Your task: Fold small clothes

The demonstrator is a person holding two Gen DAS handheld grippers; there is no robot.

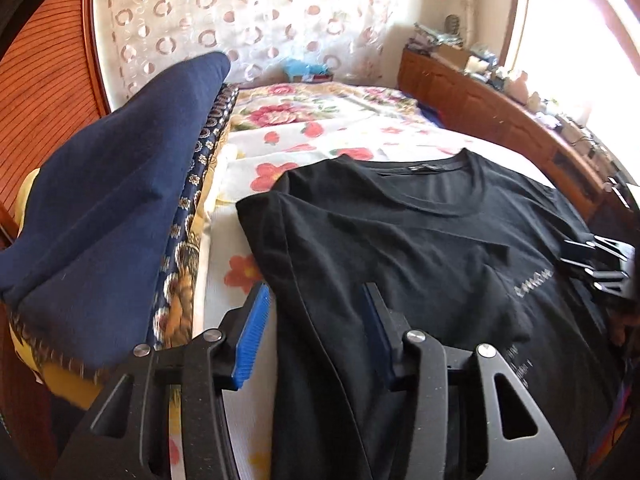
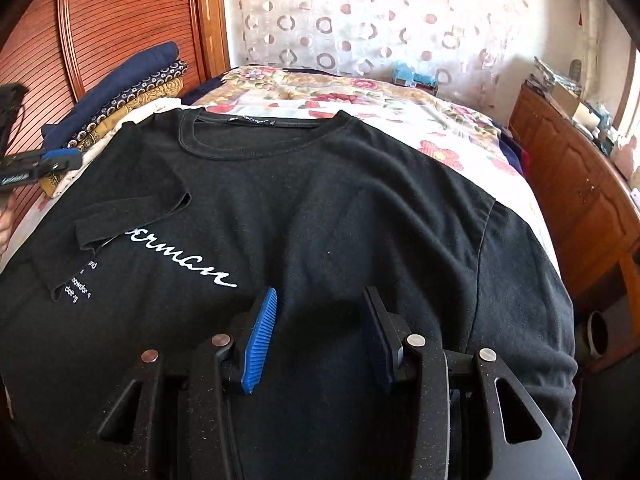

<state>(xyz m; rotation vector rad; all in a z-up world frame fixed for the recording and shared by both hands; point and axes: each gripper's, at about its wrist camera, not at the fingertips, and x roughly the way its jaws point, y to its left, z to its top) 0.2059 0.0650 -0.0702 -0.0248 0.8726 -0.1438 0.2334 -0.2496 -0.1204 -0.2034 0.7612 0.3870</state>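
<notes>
A black T-shirt (image 2: 328,208) with white script lettering lies front up on the floral bed; it also shows in the left wrist view (image 1: 420,248). Its left sleeve (image 2: 132,208) is folded inward over the chest. My left gripper (image 1: 316,300) is open and empty, hovering over the shirt's left edge. My right gripper (image 2: 320,304) is open and empty, just above the shirt's lower middle. Each gripper shows at the edge of the other's view: the right gripper (image 1: 596,264) in the left wrist view, the left gripper (image 2: 44,164) in the right wrist view.
A stack of folded clothes, navy on top (image 1: 112,208), sits at the left of the bed (image 1: 320,128). A wooden headboard (image 2: 120,20) stands at the left, a wooden cabinet (image 2: 580,184) with clutter at the right, and a patterned curtain (image 2: 380,20) behind.
</notes>
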